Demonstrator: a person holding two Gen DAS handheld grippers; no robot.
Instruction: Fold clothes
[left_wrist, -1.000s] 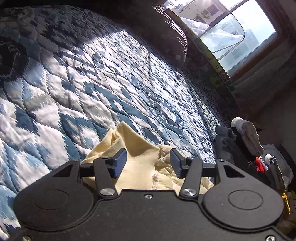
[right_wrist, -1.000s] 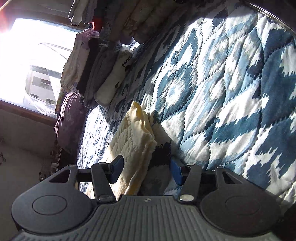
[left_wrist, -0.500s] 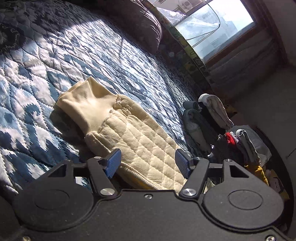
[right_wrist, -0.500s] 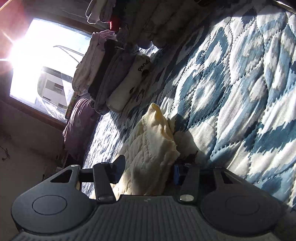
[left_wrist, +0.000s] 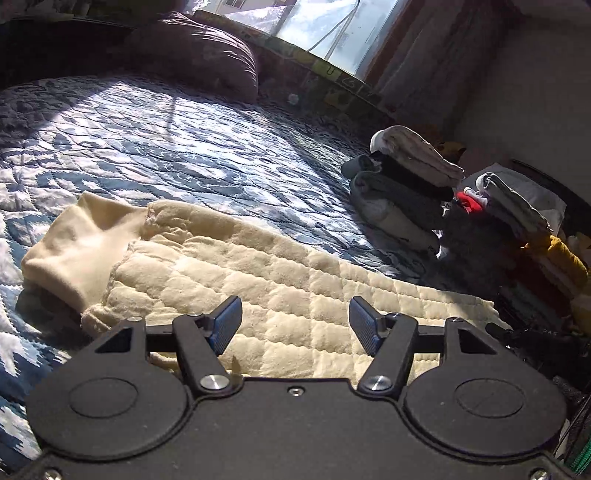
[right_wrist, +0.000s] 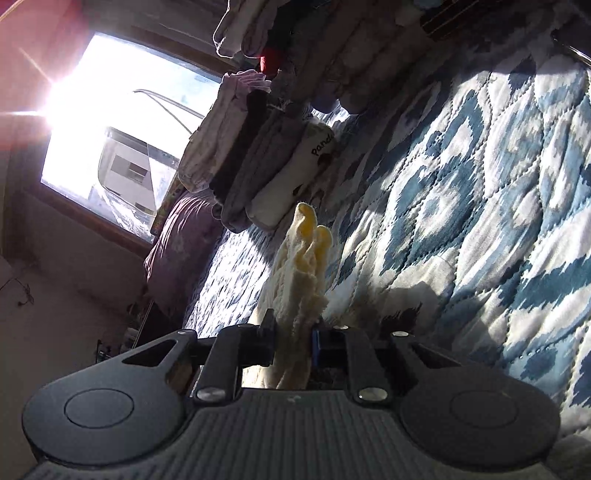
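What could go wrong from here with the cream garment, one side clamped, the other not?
1. The right hand-held gripper pinches a thick bunch of the cream garment; layers may slip out unevenly once pulled.
2. The left hand-held gripper is open above the quilted panel, gripping nothing, so a one-sided pull could drag or skew the garment on the bedspread.
3. The stack of folded clothes sits close; a wide sweep might topple it.

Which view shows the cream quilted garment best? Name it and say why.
The left wrist view. There the cream quilted garment lies spread across the blue quilt, cuff and quilting plain, below the open left gripper. The right wrist view shows only a bunched edge pinched in the right gripper.
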